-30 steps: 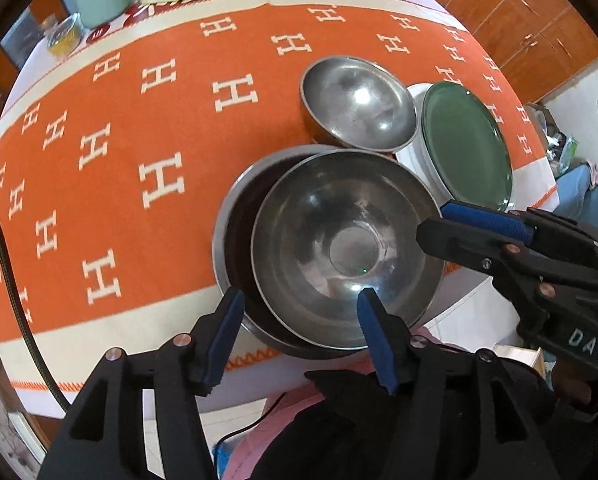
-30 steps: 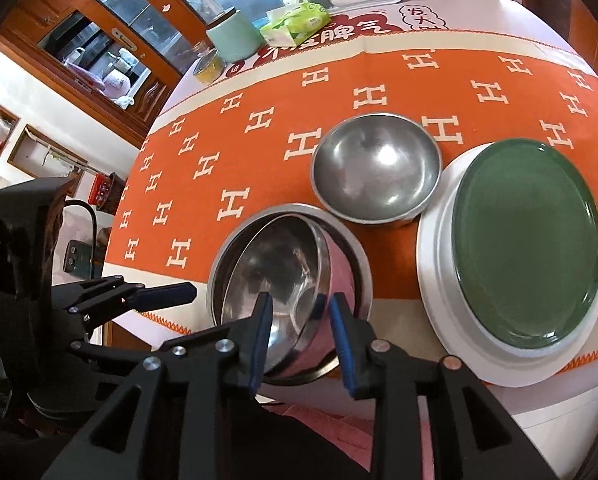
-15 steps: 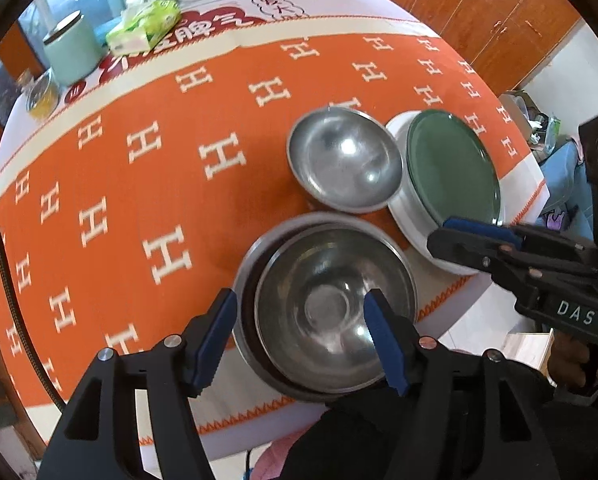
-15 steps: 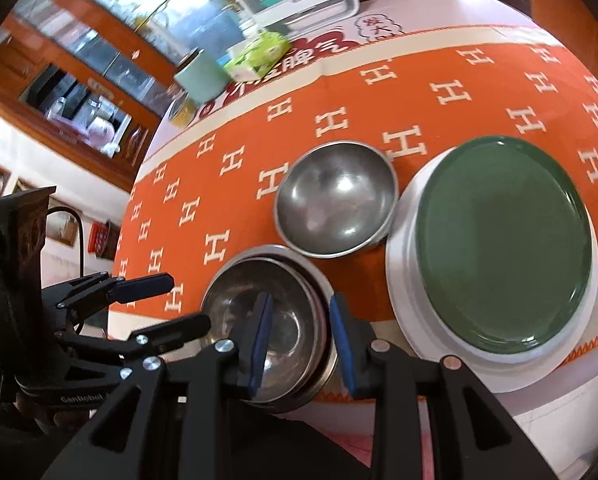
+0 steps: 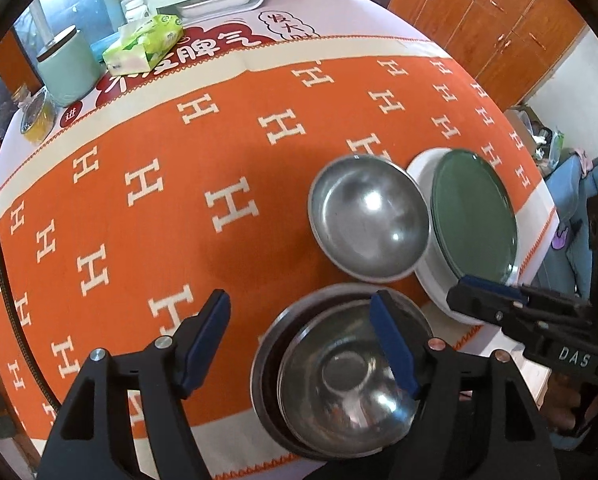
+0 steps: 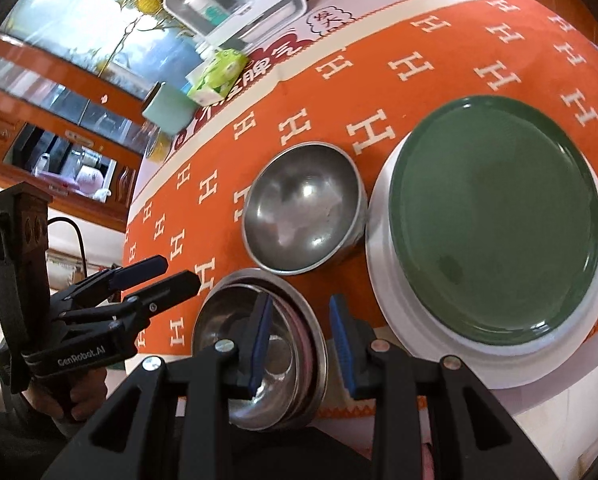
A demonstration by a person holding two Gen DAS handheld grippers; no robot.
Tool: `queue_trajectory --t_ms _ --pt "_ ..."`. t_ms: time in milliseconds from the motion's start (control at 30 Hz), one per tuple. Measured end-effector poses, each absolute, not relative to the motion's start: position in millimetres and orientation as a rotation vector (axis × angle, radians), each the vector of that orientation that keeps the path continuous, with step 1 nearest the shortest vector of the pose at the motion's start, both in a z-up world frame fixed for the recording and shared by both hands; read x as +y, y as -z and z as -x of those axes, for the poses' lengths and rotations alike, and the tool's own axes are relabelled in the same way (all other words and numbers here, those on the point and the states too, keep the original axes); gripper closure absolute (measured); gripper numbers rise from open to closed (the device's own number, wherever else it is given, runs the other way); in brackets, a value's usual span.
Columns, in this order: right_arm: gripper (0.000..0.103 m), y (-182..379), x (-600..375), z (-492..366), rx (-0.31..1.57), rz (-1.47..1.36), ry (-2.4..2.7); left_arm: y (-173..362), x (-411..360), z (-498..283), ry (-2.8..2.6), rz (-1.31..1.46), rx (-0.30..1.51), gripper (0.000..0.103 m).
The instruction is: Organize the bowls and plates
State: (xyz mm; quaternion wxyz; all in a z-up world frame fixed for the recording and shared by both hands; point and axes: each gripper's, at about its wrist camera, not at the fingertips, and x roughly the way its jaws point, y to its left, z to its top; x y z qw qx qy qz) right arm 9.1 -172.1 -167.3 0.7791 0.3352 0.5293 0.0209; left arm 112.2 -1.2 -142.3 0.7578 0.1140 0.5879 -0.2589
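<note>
Both wrist views look steeply down from the table's near edge, sharing the nested bowls (image 5: 339, 380).

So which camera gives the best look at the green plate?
The right wrist view: the green plate fills its right side, seen whole and nearly face-on, stacked on a white plate. The left wrist view shows it small and foreshortened near the right edge, its near rim partly behind the right gripper.

Bare orange cloth (image 5: 147, 216) left of bowls (image 5: 369, 218)
</note>
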Motion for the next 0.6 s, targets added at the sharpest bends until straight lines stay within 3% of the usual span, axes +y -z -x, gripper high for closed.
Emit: queue_trajectory --t_ms 600 --pt "0.077 192.8 -185.5 -34.2 1.131 -0.826 0.022 180.4 -26.8 -161.5 0.581 -0.189 1.278 0.032"
